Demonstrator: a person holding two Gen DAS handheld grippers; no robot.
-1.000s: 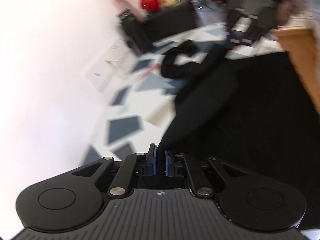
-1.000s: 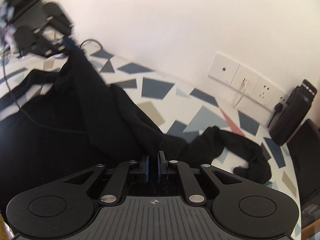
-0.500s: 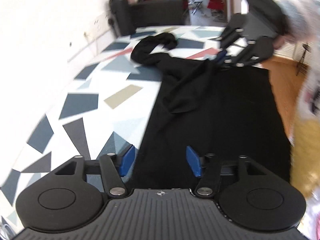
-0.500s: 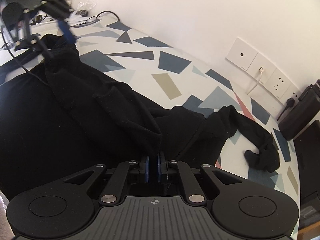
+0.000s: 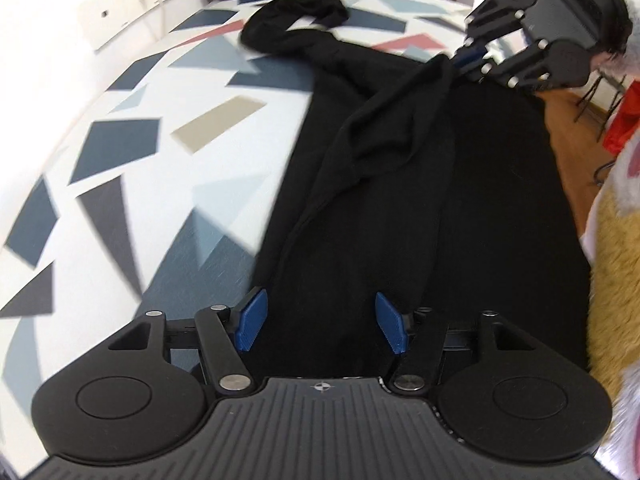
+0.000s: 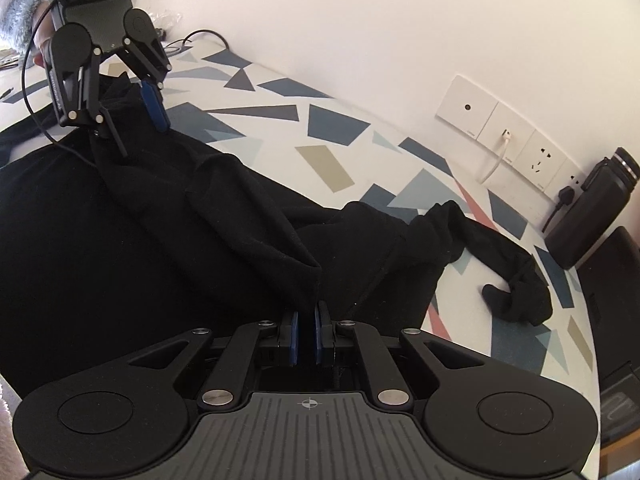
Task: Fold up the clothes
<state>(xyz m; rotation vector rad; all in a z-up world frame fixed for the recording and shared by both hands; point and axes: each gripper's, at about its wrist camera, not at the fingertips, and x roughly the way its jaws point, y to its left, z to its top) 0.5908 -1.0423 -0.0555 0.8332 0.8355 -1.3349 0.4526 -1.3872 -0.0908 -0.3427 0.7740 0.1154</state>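
Observation:
A black garment [image 5: 440,200] lies spread on the patterned tabletop [image 5: 120,140], with a loose fold running along its middle. One sleeve trails off to a bunched end [image 5: 304,12] [image 6: 516,296]. My left gripper [image 5: 320,308] is open and points down over the near edge of the cloth; its blue pads stand wide apart and press on nothing. From the right wrist view the left gripper [image 6: 132,128] stands at the garment's [image 6: 160,240] far end. My right gripper [image 6: 306,320] is shut on a raised pinch of the black cloth, and this right gripper [image 5: 460,58] also shows at the opposite end.
Wall sockets [image 6: 504,132] with a plugged cable line the white wall behind the tabletop [image 6: 320,120]. A black bottle [image 6: 592,208] and a dark flat case [image 6: 616,280] stand at the table's right end. A person's fuzzy clothing [image 5: 616,260] and wooden floor [image 5: 568,120] border the garment's other side.
The left gripper has opened and let go of the black cloth, then tipped downward over the table. The fold has dropped flatter. The right gripper stays shut on its pinch.

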